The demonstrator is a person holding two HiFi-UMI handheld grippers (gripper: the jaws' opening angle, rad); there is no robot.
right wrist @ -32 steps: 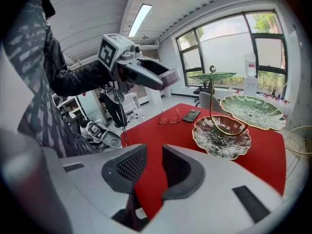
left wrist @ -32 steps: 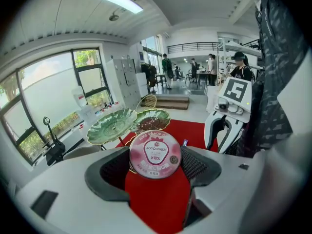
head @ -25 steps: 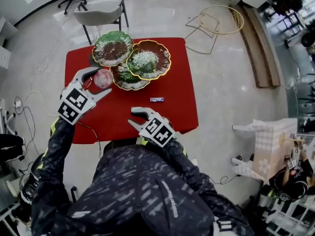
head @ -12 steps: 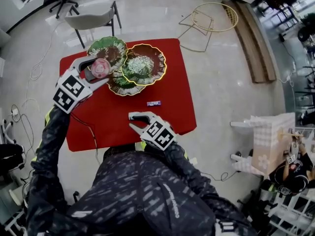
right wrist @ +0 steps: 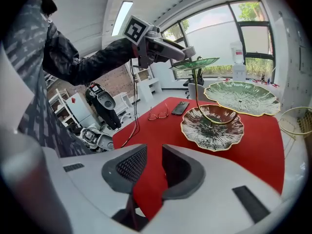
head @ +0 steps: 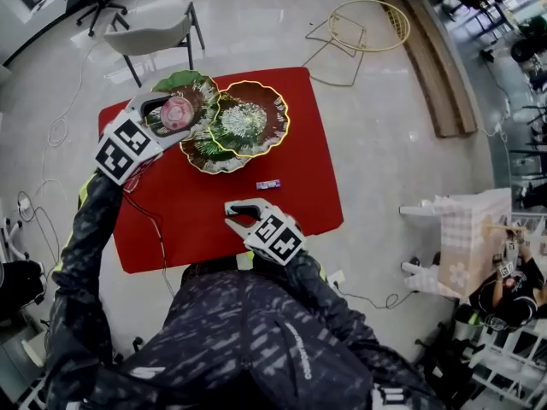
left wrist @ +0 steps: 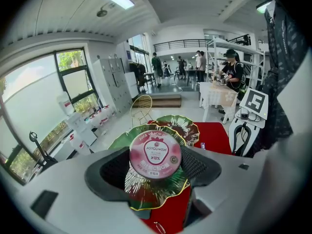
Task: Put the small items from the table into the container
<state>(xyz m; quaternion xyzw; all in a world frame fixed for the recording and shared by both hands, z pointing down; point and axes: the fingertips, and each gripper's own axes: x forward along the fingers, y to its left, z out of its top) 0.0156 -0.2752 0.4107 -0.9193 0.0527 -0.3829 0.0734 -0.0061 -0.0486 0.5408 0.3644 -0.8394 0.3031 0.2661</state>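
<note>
A round pink-lidded cup (head: 175, 109) (left wrist: 155, 154) sits between the jaws of my left gripper (head: 179, 116) (left wrist: 155, 167), which is shut on it. The cup hangs above the green leaf-shaped plate (head: 192, 84) of a three-tier plate stand at the back left of the red table (head: 299, 203). A brown gold-rimmed plate (head: 252, 118) and a lower plate (head: 209, 154) belong to the same stand. A small purple wrapped item (head: 268, 184) lies on the cloth near the middle. My right gripper (head: 229, 214) (right wrist: 155, 169) hovers by the front edge, jaws narrowly apart with nothing between them.
Glasses (right wrist: 158, 113) and a dark phone (right wrist: 179, 107) lie on the table's left part, with a cable (head: 155, 225) trailing off the edge. A grey chair (head: 149, 34) stands behind the table, a gold wire frame (head: 367, 26) on the floor beyond.
My left gripper has carried the pink cup from beside the stand toward the back, over the green plate. The right gripper has stayed near the front edge.
</note>
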